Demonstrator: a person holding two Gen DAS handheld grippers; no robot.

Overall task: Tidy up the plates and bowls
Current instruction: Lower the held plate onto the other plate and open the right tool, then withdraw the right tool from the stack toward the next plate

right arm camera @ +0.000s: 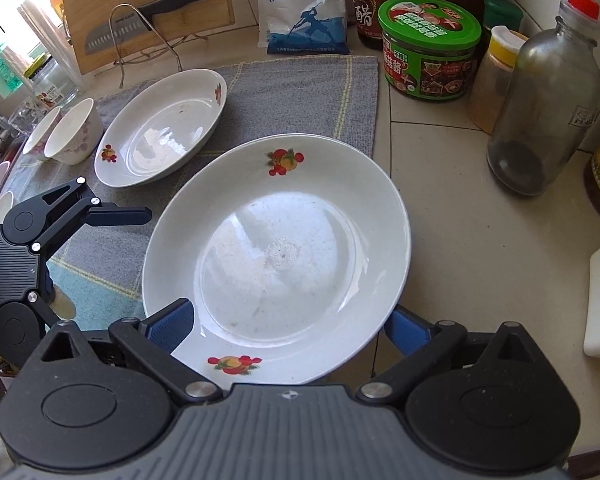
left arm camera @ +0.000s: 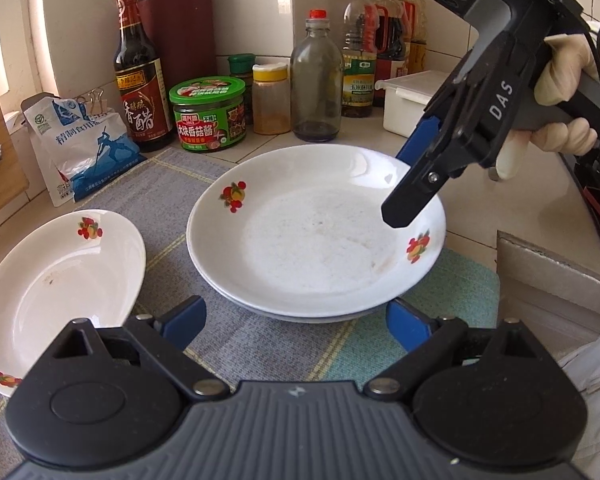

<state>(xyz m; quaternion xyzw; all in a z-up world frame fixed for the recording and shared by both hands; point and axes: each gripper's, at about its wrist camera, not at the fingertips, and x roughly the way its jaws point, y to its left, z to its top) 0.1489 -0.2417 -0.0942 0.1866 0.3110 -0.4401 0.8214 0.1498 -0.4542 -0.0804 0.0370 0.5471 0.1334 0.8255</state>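
Two white plates with fruit motifs lie stacked [left arm camera: 312,248] [right arm camera: 276,260] on a grey-blue mat [left arm camera: 220,344]. A third such plate [left arm camera: 60,280] [right arm camera: 160,128] rests alone to the left. Two small bowls [right arm camera: 74,136] stand past it at the mat's left end. My right gripper [left arm camera: 400,184] [right arm camera: 290,328] points steeply down over the stack's right rim, open, with its blue pads either side of the top plate's edge and not pressing on it. My left gripper [left arm camera: 296,324] [right arm camera: 104,260] is held low in front of the stack, open and holding nothing.
Behind the mat stand a vinegar bottle [left arm camera: 140,80], a green-lidded jar [left arm camera: 208,116], a glass bottle [left arm camera: 316,84], oil bottles [left arm camera: 360,56] and a salt bag [left arm camera: 84,148]. A white box [left arm camera: 408,100] and cardboard [left arm camera: 556,280] sit right. A knife [right arm camera: 140,20] hangs at a cutting board.
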